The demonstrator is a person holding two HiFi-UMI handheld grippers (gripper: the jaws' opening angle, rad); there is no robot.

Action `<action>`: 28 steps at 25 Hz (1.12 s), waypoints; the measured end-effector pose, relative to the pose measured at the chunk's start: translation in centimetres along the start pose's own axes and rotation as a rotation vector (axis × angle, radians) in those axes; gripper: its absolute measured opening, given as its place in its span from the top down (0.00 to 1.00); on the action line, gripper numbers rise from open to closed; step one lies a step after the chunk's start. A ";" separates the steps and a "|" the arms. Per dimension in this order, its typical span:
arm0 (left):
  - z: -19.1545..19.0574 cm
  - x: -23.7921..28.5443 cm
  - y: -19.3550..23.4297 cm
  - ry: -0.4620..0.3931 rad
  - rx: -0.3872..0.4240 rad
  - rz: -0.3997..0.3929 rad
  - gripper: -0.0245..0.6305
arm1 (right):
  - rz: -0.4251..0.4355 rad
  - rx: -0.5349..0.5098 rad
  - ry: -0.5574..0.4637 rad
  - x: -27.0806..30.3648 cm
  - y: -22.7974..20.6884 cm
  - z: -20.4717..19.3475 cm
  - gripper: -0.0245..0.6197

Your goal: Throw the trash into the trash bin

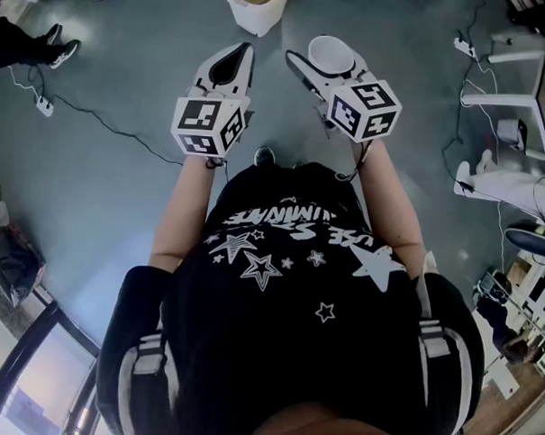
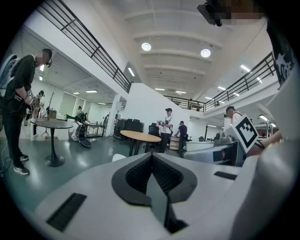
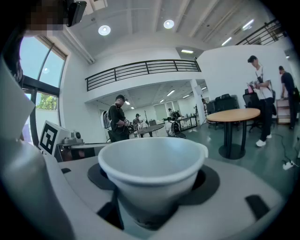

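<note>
A white paper cup [image 1: 333, 52] sits between the jaws of my right gripper [image 1: 329, 63], which is shut on it. In the right gripper view the cup [image 3: 152, 168] stands upright with its open mouth up and fills the middle of the right gripper [image 3: 154, 192]. My left gripper [image 1: 230, 66] is held level beside it, shut, with nothing in it; in its own view the dark pads [image 2: 140, 177] meet along a line at the left gripper [image 2: 152, 177]. A cream trash bin [image 1: 256, 6] stands on the floor just ahead of both grippers.
Cables and a power strip [image 1: 45, 106] lie on the grey floor at left, near a person's shoes [image 1: 59, 48]. White desk legs [image 1: 510, 98] and more cords are at right. Round tables [image 2: 139, 136] [image 3: 233, 115] and several standing people are farther off.
</note>
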State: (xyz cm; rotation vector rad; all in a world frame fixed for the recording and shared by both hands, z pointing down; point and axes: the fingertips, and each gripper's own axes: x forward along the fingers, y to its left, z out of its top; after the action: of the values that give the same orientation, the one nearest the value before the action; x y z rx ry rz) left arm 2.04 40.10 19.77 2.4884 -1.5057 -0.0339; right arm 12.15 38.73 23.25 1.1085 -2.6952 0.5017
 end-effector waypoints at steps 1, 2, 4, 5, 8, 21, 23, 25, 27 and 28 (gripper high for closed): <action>0.1 -0.1 0.0 -0.002 0.003 -0.004 0.95 | -0.003 0.001 -0.002 0.0 0.0 0.0 0.44; 0.1 -0.1 0.1 -0.003 0.005 -0.007 0.95 | -0.006 0.001 -0.004 0.0 -0.1 0.1 0.44; 0.3 -0.2 0.3 -0.004 0.011 -0.009 0.95 | -0.012 0.003 -0.006 0.1 -0.2 0.2 0.44; 0.3 -0.2 0.4 -0.005 0.011 -0.007 0.95 | -0.014 0.005 -0.007 0.1 -0.2 0.2 0.44; 0.4 -0.4 0.9 -0.011 0.008 -0.002 0.95 | -0.011 0.003 -0.003 0.5 -0.1 0.1 0.44; 1.0 5.0 6.2 0.008 0.018 0.066 0.95 | 0.059 0.022 -0.002 8.8 -4.9 2.5 0.44; 1.0 6.5 7.4 0.010 0.014 0.077 0.95 | 0.068 0.020 -0.002 10.5 -6.1 3.0 0.44; 1.2 8.4 8.2 0.012 0.008 0.088 0.95 | 0.074 0.019 -0.005 12.0 -7.9 3.8 0.44; 1.4 10.8 8.7 0.014 0.006 0.093 0.95 | 0.080 0.023 -0.003 13.3 -10.1 4.4 0.44; 1.5 12.1 8.9 0.015 0.008 0.095 0.95 | 0.083 0.027 0.001 14.0 -11.3 4.7 0.44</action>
State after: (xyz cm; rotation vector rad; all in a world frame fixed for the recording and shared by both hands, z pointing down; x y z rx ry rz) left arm -0.21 25.25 21.42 2.4144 -1.6185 0.0063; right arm 10.09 20.45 25.64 1.0058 -2.7508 0.5530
